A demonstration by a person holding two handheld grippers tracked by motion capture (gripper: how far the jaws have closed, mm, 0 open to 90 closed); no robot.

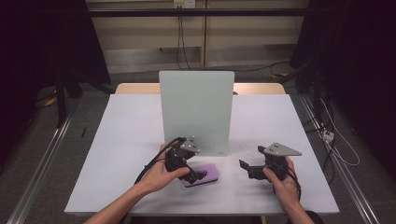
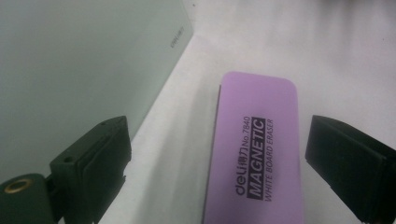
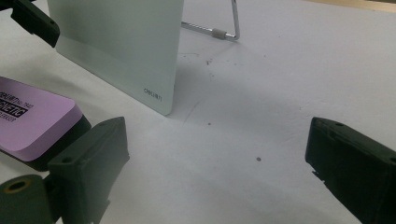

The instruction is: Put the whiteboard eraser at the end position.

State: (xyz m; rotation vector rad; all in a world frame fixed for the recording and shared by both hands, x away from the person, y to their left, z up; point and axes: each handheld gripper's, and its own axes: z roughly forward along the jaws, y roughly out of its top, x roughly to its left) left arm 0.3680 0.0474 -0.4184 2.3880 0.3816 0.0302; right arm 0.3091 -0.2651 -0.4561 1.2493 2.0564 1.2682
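Note:
A purple magnetic whiteboard eraser [image 1: 205, 173] lies flat on the white table, just in front of an upright glass whiteboard [image 1: 196, 109]. My left gripper [image 1: 195, 175] is open and reaches over the eraser [image 2: 259, 149], whose near end lies between the two jaws without touching either. My right gripper [image 1: 246, 168] is open to the right of the eraser, with nothing between its jaws. From the right gripper view the eraser [image 3: 32, 122] sits at the left and the whiteboard [image 3: 121, 44] stands ahead.
The whiteboard leans on a metal wire stand [image 3: 224, 30] behind it. A wooden table edge [image 1: 135, 87] shows past the white table top [image 1: 126, 140]. Cables [image 1: 338, 149] and rails lie on the floor at both sides.

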